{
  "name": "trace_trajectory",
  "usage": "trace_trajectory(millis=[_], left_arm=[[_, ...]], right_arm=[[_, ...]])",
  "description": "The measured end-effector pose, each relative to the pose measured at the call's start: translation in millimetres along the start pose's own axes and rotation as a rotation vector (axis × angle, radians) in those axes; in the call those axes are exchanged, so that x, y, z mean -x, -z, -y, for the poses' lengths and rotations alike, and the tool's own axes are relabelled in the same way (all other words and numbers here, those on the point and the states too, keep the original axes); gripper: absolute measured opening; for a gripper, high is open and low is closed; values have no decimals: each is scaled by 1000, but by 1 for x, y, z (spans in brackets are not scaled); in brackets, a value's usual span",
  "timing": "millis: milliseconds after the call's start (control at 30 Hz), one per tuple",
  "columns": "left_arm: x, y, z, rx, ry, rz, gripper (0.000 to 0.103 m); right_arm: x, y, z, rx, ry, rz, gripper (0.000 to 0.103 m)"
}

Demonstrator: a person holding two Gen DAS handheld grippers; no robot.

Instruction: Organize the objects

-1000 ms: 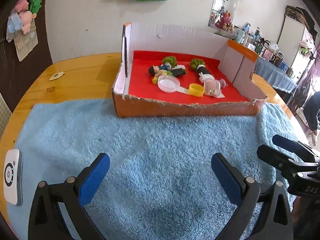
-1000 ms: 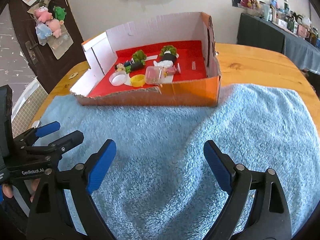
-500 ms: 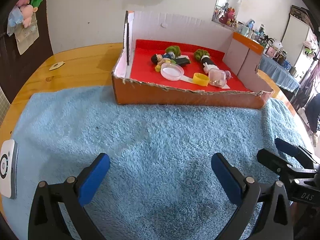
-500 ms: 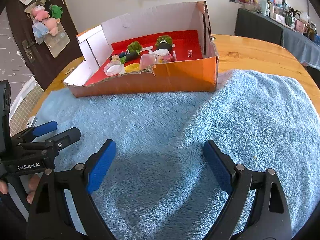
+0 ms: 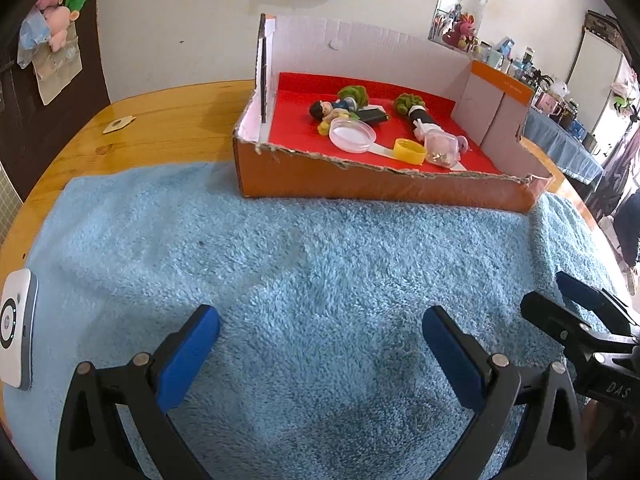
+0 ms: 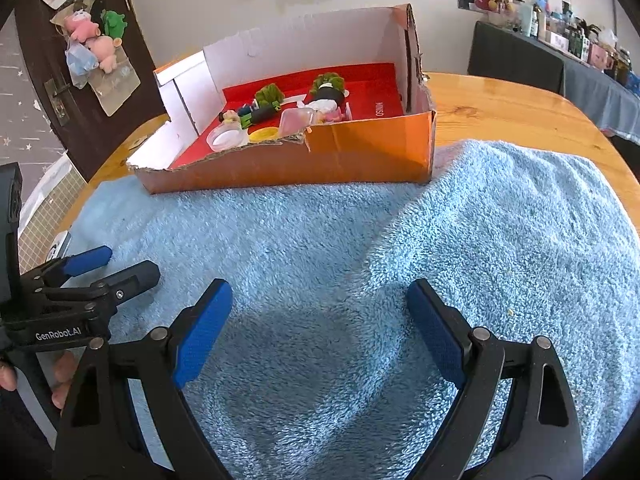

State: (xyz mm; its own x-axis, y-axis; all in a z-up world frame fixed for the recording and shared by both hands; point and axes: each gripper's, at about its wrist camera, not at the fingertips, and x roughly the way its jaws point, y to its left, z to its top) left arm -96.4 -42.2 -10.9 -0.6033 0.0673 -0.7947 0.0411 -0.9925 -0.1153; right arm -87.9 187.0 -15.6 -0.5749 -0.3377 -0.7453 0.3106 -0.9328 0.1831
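Both grippers have dropped lower and closer to the box (image 5: 384,192) at the towel's (image 5: 320,264) far edge, left gripper (image 5: 320,344) & right gripper (image 6: 320,320) jaws wide w/ nothing held, prob. since the toys (image 5: 348,116) already sit inside.

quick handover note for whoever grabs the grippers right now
Left gripper: jaws open, empty, hovering over the blue towel.
Right gripper: jaws open, empty, also over the towel, beside the left one.
Orange cardboard box sits at the towel's far edge on the wooden table. Inside on the red liner: two green-haired dolls, a clear round lid, a yellow cap, a clear pink container.
Done: these items are in the box; no loose toys on the towel.
Left: unclear; only a white device lies at the towel's left edge.
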Motion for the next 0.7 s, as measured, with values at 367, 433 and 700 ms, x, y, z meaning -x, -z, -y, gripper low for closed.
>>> trace_trajectory(millis=[367, 433, 700], left_arm=[[1, 2, -3, 5, 21, 2, 103], [1, 2, -3, 3, 18, 2, 103], [0, 2, -1, -9, 3, -2, 103]], right_arm=[[0, 0, -1, 9, 5, -2, 92], [0, 0, -2, 7, 2, 0, 92], [0, 0, -2, 6, 1, 0, 92]])
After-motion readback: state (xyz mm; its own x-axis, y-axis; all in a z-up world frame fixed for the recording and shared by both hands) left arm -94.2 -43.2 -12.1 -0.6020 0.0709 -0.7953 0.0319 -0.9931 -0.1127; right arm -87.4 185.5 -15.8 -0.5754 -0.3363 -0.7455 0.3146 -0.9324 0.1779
